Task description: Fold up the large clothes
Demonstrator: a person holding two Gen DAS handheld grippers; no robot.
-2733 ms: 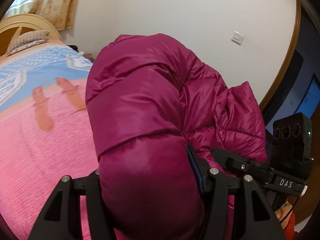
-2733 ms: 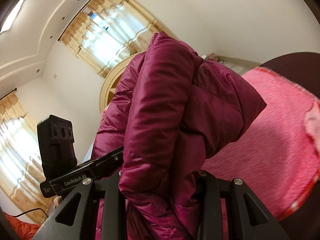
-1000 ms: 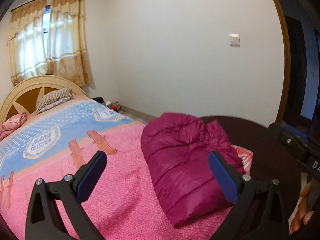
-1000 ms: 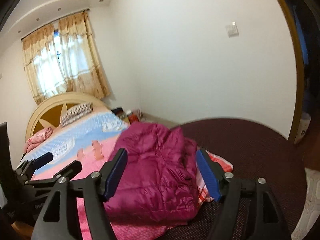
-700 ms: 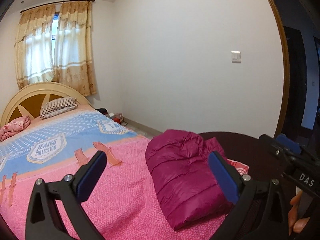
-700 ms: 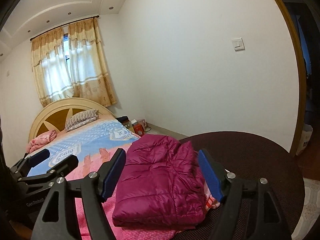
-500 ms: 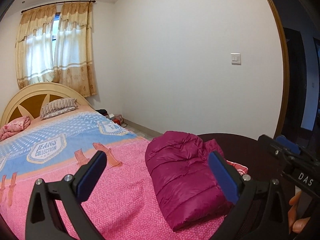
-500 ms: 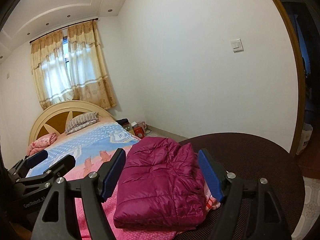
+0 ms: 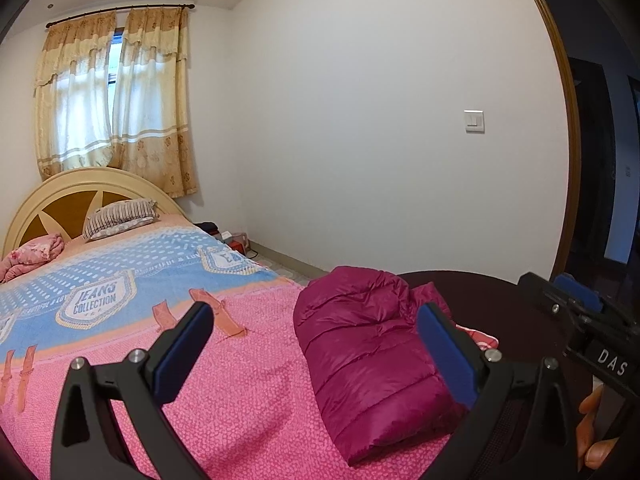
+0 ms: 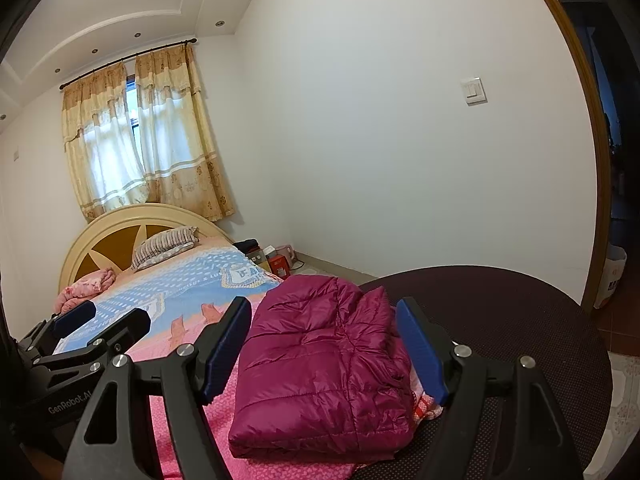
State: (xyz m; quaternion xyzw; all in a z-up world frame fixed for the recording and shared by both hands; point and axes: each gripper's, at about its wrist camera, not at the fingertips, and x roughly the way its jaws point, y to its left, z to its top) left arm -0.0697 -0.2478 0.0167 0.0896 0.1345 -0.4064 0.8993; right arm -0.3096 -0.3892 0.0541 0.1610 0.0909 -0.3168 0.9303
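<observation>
Jacket [image 9: 372, 356], magenta and folded, lies on the pink bed [image 9: 240, 392]. Left gripper [image 9: 316, 344] and right gripper [image 10: 324, 344] hover above it, fingers spread, holding nothing.

jacket [image 10: 320, 368]: glossy quilted cloth | bedspread [image 9: 240, 380]: nubbly matt cloth | headboard [image 10: 120, 240]: smooth wood
</observation>
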